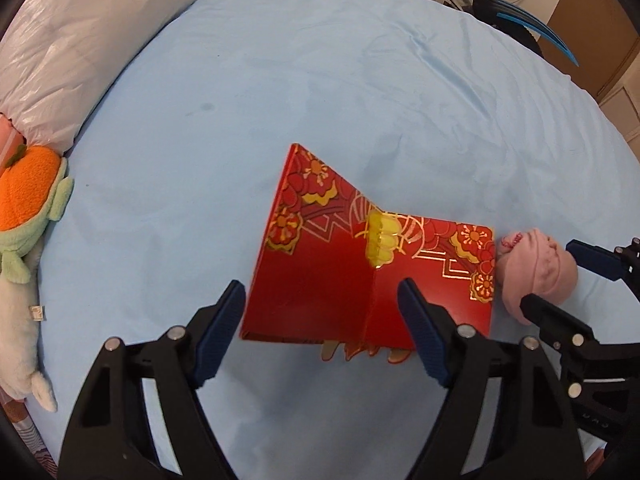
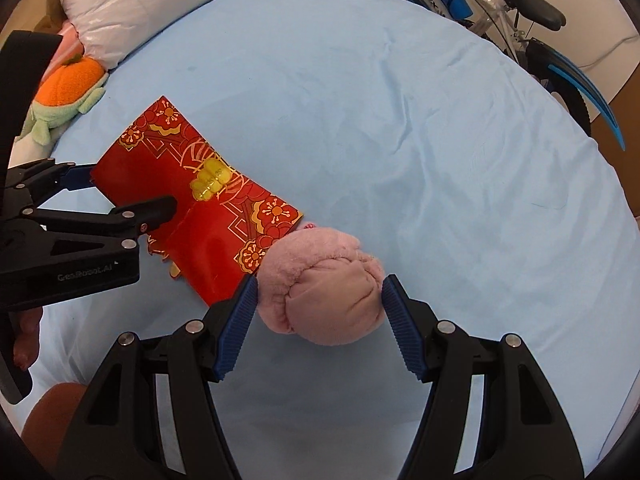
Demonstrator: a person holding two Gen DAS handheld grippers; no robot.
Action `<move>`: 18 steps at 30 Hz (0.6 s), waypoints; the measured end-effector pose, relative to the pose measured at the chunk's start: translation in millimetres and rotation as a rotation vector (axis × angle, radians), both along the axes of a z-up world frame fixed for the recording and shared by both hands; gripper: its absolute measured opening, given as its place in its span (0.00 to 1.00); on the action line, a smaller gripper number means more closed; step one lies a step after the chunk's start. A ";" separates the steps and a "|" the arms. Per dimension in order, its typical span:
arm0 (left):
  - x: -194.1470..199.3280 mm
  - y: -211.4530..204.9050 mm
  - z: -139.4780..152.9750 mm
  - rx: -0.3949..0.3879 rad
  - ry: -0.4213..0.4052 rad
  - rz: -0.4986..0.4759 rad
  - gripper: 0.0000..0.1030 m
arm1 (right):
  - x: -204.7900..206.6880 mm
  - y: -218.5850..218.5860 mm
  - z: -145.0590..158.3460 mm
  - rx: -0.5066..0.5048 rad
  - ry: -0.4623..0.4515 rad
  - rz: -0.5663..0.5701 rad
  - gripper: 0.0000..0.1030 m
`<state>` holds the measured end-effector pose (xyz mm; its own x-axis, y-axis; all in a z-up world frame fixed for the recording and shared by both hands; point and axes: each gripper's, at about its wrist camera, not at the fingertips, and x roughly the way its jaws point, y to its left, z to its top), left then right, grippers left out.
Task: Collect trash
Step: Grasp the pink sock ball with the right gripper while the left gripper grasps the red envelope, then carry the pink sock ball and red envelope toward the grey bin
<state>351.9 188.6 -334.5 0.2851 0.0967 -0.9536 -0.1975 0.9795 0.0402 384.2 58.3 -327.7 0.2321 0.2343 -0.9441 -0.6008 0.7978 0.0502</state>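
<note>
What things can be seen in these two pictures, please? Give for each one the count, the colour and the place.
red card: one, red with gold flowers, folded open on the bed, between the pads of the left tongs
pink bundle: one, pink soft cloth, on the bed by the card's corner, between the pads of the right tongs
bed sheet: one, light blue, under everything
pillow: one, white, far left of the bed
plush toy: one, orange, green and white, left edge by the pillow
bicycle: one, white frame with black and blue parts, behind the bed
left tongs: one, black with blue pads, open
right tongs: one, black with blue pads, open
</note>
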 end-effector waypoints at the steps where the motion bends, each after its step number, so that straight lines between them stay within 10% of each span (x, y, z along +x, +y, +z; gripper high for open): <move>1: 1.9 -2.0 -2.5 0.000 0.003 -0.010 0.60 | 0.6 -0.7 0.1 0.003 0.002 0.001 0.60; 9: 3.6 -17.9 -6.2 -0.059 -0.001 -0.075 0.06 | 2.3 -5.8 8.4 0.021 0.008 0.002 0.36; 18: 4.8 -21.8 33.1 -0.040 -0.006 -0.073 0.02 | 1.8 -25.6 44.1 0.074 -0.008 -0.060 0.32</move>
<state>356.7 166.8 -301.4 0.2954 0.0368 -0.9547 -0.1256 0.9921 -0.0006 386.1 32.7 -283.6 0.2557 0.2888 -0.9226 -0.5527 0.8267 0.1056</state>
